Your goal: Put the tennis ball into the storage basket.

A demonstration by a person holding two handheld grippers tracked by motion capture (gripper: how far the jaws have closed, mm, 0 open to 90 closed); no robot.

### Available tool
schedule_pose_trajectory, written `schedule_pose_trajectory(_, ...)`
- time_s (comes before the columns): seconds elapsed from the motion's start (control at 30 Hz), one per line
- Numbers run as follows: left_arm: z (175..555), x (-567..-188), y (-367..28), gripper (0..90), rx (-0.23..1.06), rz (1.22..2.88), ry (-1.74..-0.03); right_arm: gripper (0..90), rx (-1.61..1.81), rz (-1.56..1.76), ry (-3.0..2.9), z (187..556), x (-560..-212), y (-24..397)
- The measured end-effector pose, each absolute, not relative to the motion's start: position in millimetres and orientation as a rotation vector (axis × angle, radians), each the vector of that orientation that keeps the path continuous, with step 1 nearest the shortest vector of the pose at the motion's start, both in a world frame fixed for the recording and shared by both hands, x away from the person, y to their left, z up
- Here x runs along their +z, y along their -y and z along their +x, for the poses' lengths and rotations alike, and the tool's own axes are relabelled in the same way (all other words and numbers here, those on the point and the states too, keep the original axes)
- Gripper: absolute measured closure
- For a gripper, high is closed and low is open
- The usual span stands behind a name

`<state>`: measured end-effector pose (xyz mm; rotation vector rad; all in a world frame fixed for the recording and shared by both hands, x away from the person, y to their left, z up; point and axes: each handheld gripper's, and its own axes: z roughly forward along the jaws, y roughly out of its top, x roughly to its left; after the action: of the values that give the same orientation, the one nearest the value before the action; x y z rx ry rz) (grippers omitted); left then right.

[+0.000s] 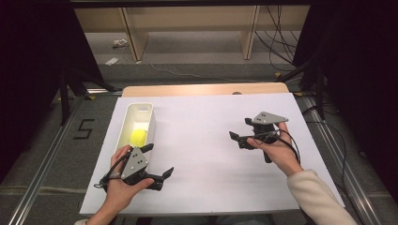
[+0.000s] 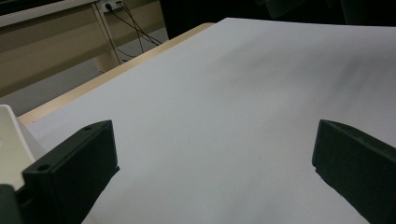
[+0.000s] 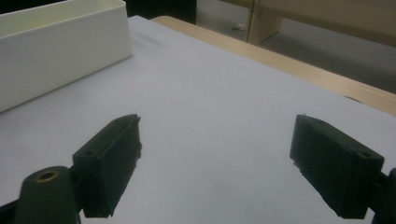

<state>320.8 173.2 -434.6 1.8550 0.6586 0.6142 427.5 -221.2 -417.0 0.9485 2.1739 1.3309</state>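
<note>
White sheet covers the table, leaving a bare wooden strip along the far edge. Beyond that edge, wooden legs stand on grey floor, cables trailing at the far right. A "5" mark sits left.

Dim room, surface lit from above; dark edges, soft shadows, gripper views w/ slight blur.

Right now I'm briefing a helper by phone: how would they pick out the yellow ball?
Start at the white-covered table and go to its left side, where a long white bin stands. The yellow ball lies inside it, just ahead of the left gripper. It is the one bright, round thing there.
</note>
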Motion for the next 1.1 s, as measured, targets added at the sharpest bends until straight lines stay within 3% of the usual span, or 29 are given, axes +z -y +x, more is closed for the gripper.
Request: schedule_pose_trajectory(1.1,320.6,-433.5,-174.0,0.0,0.620,1.852,-0.658,17.0,1.305,1.041,-2.120,387.8,-431.7,276.7)
